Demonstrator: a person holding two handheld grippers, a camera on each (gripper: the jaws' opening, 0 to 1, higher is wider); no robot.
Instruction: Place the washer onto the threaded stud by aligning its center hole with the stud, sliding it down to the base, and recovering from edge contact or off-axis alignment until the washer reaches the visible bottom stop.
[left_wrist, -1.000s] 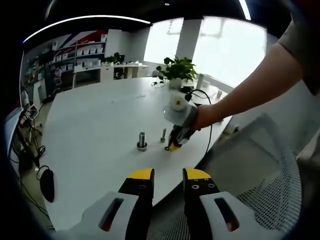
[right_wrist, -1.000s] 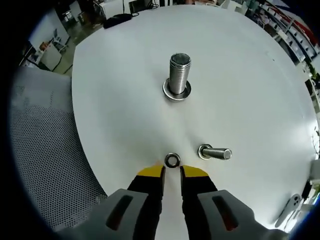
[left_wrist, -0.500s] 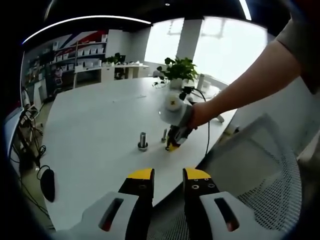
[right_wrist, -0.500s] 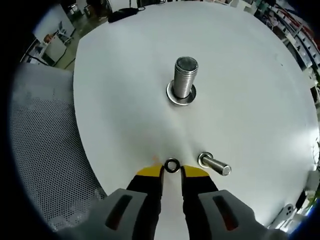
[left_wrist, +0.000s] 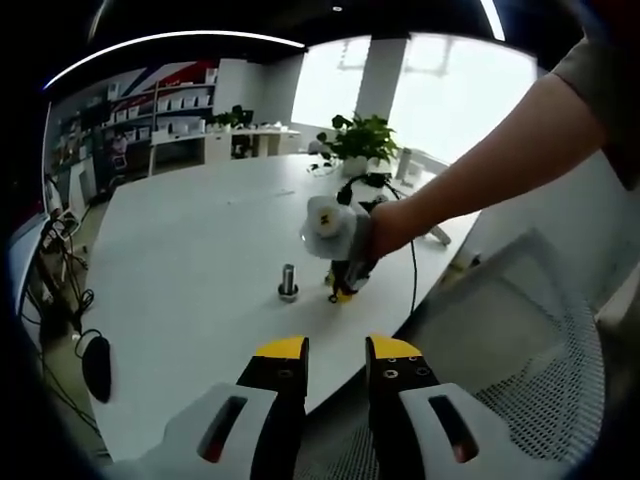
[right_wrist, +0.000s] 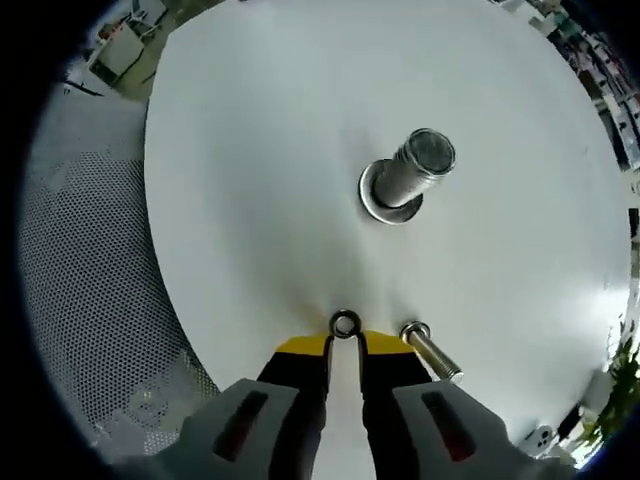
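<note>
Washer sits at the tips of the right gripper, on or just above the white surface; its yellow-tipped fingers stand close on either side of the ring, and I cannot tell whether they are already pinching it. Just beside the washer, to its right in the right gripper view, lies a small bolt on its side. Further out stands the big threaded stud, upright on its wide base, well apart from the washer. So the task looks barely begun: the washer is at most being picked up, and lifting, carrying, centring over the stud and sliding down to the base are all left. In the left gripper view the left gripper is idle off the surface edge, fingers slightly spread on nothing, with the stud and right gripper beyond.
</note>
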